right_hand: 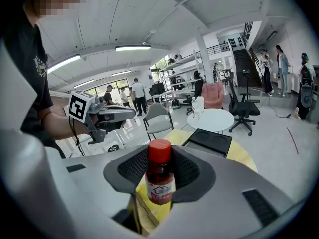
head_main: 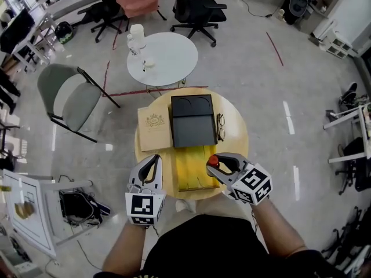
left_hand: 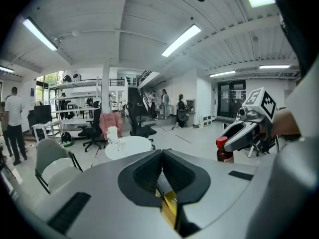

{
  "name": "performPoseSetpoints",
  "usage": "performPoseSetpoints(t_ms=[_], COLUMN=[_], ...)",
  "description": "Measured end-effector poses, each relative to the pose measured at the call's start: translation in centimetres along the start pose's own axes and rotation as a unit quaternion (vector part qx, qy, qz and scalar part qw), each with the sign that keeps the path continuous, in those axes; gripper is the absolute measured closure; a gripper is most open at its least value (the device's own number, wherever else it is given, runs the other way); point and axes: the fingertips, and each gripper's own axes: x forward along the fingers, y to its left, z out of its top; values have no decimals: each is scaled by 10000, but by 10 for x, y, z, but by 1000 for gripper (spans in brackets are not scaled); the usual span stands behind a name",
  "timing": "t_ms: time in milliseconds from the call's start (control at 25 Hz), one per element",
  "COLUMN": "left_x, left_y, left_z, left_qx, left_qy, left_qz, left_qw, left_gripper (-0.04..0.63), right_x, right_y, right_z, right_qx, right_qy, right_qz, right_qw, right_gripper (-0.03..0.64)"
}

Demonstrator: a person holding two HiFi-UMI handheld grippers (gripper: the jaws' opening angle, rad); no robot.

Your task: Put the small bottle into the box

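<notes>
Your right gripper point(right_hand: 159, 169) pinches the small red-capped bottle point(right_hand: 160, 182) upright at the right edge of the yellow box point(head_main: 194, 169). Your left gripper point(left_hand: 162, 169), jaws pressed together, is left of it.

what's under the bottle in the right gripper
The yellow box on the round table lies below the bottle. The right gripper covers the bottle's base, so whether it touches the box cannot be seen.
</notes>
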Motion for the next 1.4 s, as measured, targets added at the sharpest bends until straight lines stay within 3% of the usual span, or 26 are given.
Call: performPoseSetpoints(t_ms=[400, 640, 1040, 1400], left_x=[5, 0, -13, -27], left_y=[-6, 15, 17, 17], left_z=[-9, -8, -20, -31], left_qx=[-68, -30, -106, -169], left_qy=[101, 38, 176, 264], left_qz=[-28, 226, 344, 413], left_qw=[9999, 9997, 9992, 9987], left_gripper=[575, 575, 575, 575], right_x=[21, 44, 69, 82], right_y=[-12, -20, -20, -27], right_z=[-42, -70, -129, -159], right_qx=[1, -78, -129, -355], right_qy=[480, 732, 1492, 1942], right_qz=[28, 32, 128, -85], right_qw=[9988, 9973, 9886, 9803], right_gripper=[465, 466, 465, 463])
